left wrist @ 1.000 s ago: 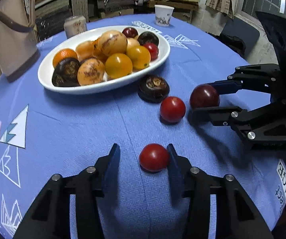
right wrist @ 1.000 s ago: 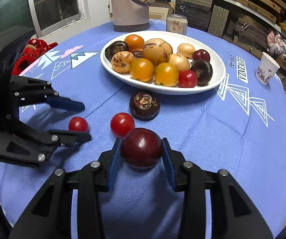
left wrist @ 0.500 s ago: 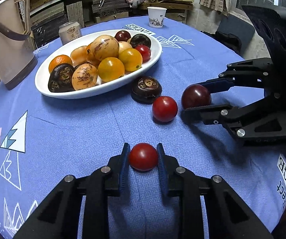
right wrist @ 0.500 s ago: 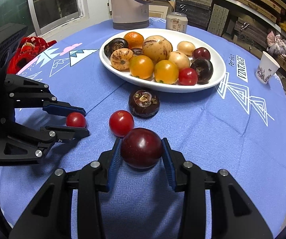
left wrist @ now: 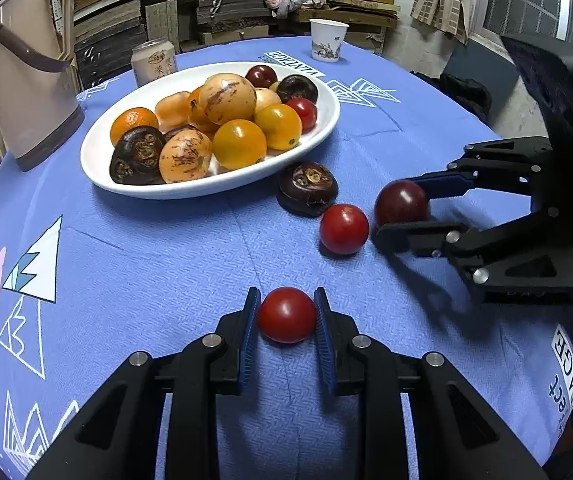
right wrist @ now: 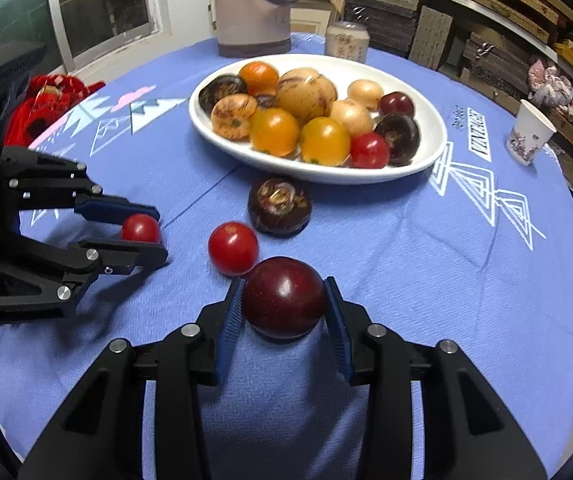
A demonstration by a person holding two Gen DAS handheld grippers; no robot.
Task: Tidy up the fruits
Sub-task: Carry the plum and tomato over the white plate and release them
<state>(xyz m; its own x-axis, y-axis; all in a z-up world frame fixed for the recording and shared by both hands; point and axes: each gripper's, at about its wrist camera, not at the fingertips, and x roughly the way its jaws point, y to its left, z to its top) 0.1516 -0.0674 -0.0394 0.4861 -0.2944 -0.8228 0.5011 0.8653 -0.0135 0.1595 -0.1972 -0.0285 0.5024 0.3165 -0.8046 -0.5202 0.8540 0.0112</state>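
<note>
1. left claw (left wrist: 286, 316) is closed on a small red tomato (left wrist: 286, 315), blue pads pressing both its sides; the tomato sits on the blue-clothed table (left wrist: 146, 272).
2. a second red tomato (right wrist: 233, 248) and a dark round fruit (right wrist: 279, 205) lie loose between the two claws, near the white plate (right wrist: 426, 160) of fruit.
3. right claw (right wrist: 284, 304) grips a dark red plum (right wrist: 284, 298), pads against its sides, low on the cloth.
</note>
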